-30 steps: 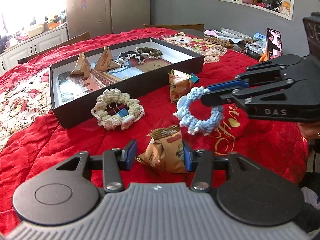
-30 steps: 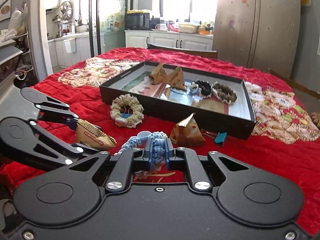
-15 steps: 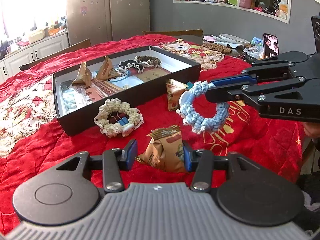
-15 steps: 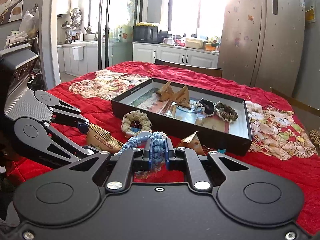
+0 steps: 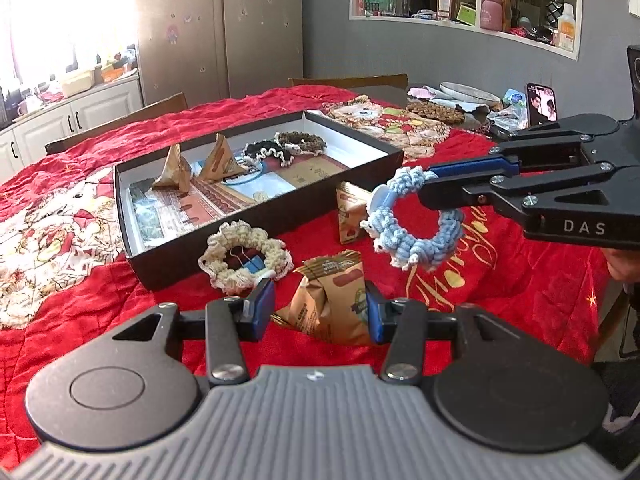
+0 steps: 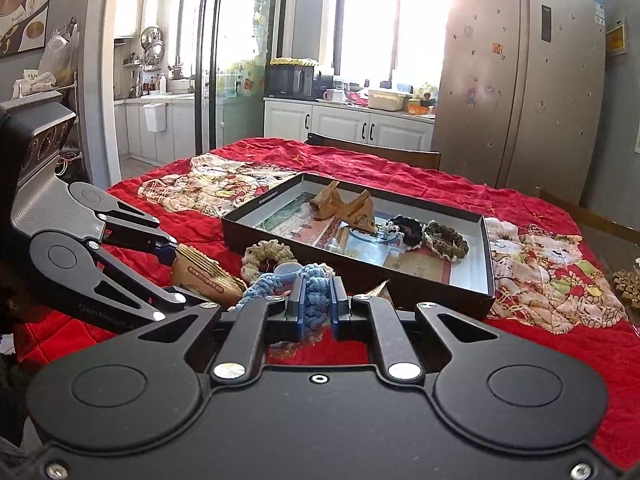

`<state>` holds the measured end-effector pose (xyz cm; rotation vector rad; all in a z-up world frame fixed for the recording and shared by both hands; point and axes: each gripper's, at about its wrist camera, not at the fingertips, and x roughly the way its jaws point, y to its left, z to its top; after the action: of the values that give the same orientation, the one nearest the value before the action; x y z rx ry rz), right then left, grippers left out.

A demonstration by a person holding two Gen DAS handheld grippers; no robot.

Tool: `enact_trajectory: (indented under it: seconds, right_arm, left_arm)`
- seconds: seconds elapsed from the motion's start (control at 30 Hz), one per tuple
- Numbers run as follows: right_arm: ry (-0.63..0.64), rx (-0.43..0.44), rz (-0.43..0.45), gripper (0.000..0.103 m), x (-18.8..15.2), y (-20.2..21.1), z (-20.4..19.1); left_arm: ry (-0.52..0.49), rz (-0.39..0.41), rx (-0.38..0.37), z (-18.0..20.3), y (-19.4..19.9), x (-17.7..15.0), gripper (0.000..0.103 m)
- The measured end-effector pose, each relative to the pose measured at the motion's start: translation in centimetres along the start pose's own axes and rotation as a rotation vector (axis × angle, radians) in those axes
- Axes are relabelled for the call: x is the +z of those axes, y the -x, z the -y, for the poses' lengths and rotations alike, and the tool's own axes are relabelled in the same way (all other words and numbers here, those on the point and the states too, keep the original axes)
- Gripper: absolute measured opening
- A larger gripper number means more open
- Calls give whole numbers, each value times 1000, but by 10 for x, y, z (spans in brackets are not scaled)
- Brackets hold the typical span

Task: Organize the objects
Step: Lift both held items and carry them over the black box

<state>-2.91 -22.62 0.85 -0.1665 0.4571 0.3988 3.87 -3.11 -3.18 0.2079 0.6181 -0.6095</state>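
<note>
My left gripper [image 5: 316, 304] is shut on a brown snack packet [image 5: 328, 300] just above the red cloth; the right wrist view shows that packet [image 6: 204, 276] between its fingers too. My right gripper [image 5: 428, 184] is shut on a light blue crocheted scrunchie [image 5: 416, 248], which hangs in the air in front of the black box [image 5: 256, 216]. The box holds two triangular packets [image 5: 196, 164], a black-and-white scrunchie [image 5: 266, 150] and a brown one [image 5: 300, 140]. A cream scrunchie [image 5: 244, 256] with a binder clip inside it lies before the box.
Another brown packet [image 5: 348, 216] stands against the box's front wall. A phone [image 5: 540, 104], plates and clutter sit at the table's far right. Wooden chairs [image 5: 120, 120] stand behind the table. The table edge drops off at the right.
The right gripper has risen a little with the blue scrunchie, toward the box. The left gripper has stayed almost still with its packet.
</note>
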Motion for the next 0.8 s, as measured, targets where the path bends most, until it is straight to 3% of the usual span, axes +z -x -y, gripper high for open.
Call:
enact_trajectory:
  seconds: [0.8]
  right_arm:
    - [-6, -11, 40, 11, 16, 1, 6]
  left_arm:
    - [18, 69, 63, -14, 10, 20, 50]
